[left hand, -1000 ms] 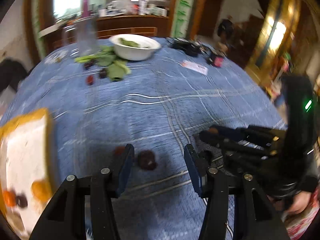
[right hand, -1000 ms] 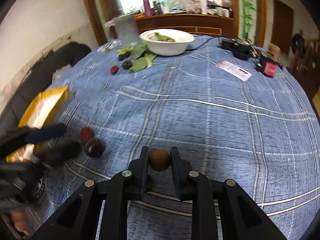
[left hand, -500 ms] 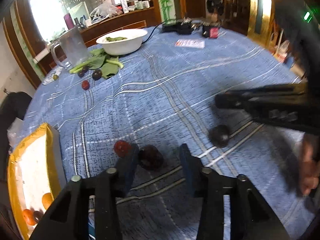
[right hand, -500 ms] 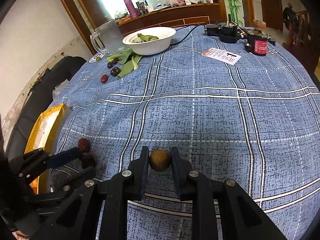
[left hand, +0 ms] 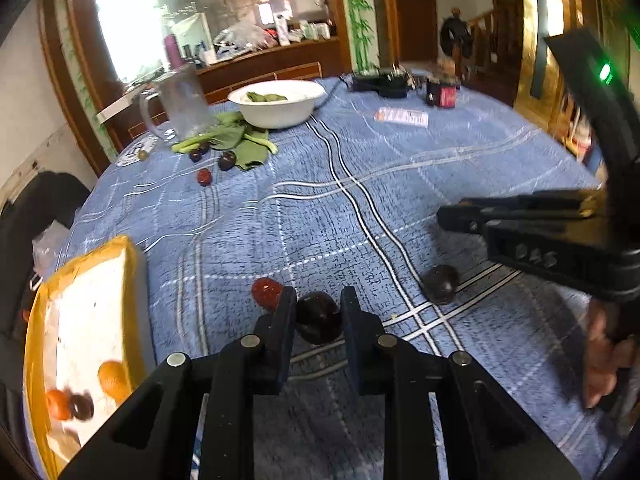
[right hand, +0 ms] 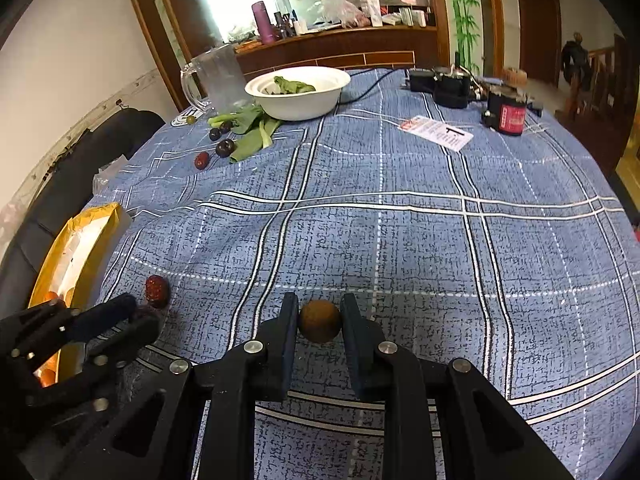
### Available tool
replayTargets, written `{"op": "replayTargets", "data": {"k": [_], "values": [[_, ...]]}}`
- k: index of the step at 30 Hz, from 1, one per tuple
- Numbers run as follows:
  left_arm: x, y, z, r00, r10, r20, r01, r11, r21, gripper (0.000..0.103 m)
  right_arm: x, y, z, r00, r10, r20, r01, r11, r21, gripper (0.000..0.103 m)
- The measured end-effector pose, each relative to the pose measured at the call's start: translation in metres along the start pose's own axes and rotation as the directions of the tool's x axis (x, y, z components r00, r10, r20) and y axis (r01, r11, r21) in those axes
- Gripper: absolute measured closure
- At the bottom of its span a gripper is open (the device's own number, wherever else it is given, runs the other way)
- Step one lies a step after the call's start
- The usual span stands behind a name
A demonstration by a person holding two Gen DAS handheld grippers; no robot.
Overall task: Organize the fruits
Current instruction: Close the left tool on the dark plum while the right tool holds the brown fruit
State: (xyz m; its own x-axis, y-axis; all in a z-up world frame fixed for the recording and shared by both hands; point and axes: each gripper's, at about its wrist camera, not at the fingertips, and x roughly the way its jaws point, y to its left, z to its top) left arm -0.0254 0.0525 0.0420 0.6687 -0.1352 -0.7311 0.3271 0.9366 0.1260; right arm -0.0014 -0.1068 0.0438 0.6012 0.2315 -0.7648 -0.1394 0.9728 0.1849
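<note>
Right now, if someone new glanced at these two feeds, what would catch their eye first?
Both tongs already grip fruit: the left tongs pinch a dark plum and the right tongs squeeze a brown round fruit, low over the blue checked tablecloth. Next comes the yellow tray at the left edge with oranges inside, then the white bowl of greens at the far side.

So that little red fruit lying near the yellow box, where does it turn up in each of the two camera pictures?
Left wrist view: the red fruit lies low, centre-left, touching the left finger of the left gripper, which is closed on a dark plum.
Right wrist view: the same red fruit lies far left, beyond the left gripper.
Shared landmark: the yellow box, left of the fruit in both.
</note>
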Motion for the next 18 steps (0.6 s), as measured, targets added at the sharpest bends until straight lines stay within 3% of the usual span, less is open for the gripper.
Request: {"op": "replayTargets", "data": {"k": [6,13,18], "values": [[-0.032,0.007,-0.003,0.998,-0.008,0.059,0.013,0.996,-0.086,0.082,-0.012,0.013,0.0,0.997,-0.044,0.057,0.047,0.998,-0.051,0.081],[-0.066,-0.014,0.027,0.986,0.114,0.123,-0.104,0.991,-0.084,0.081,-0.025,0.037,-0.003,0.972,-0.182,0.151,0.204,0.968,-0.147,0.081],[-0.077,-0.028,0.035,0.975,0.171,0.145,-0.166,0.985,-0.042,0.081,-0.048,0.041,-0.01,0.944,-0.258,0.208,0.288,0.948,-0.132,0.081]]}}
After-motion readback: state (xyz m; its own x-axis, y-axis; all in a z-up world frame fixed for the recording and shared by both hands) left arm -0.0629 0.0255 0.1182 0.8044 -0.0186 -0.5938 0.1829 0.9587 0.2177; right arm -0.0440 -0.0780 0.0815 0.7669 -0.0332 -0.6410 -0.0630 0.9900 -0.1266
